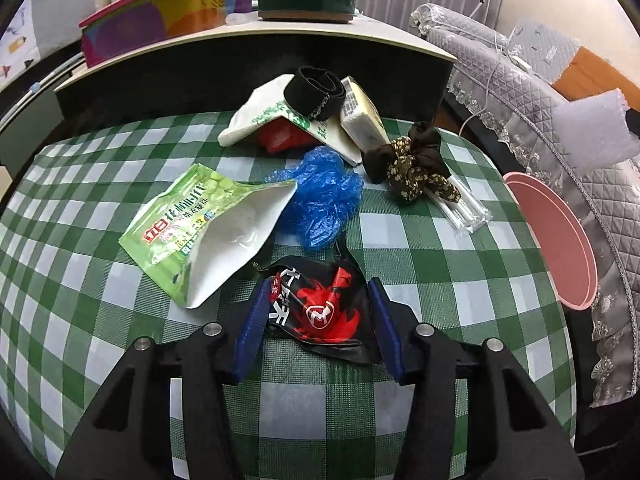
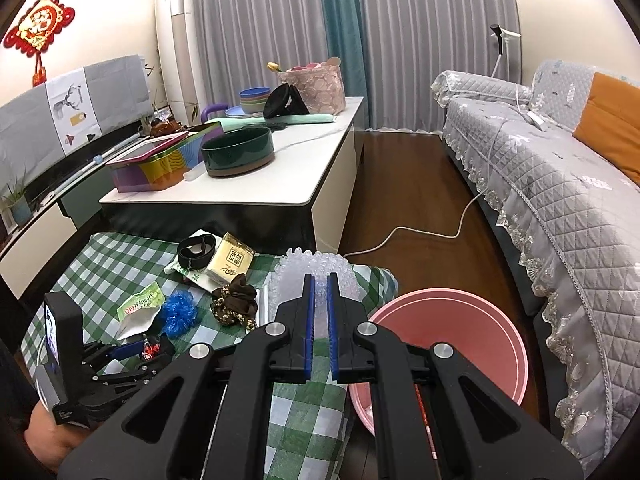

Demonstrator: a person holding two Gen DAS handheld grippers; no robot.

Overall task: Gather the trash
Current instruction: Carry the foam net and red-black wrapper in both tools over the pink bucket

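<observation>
Black wrapper (image 1: 324, 312) crosswise between fingers (image 1: 252, 324)

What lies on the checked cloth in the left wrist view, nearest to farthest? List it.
Left claw around the black and red wrapper → green snack pouch → blue plastic bag → black band atop the pile.

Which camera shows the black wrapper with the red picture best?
The left wrist view: the crumpled black plastic wrapper with red print fills the space between the left gripper fingers. The right wrist view shows it tiny.
</observation>
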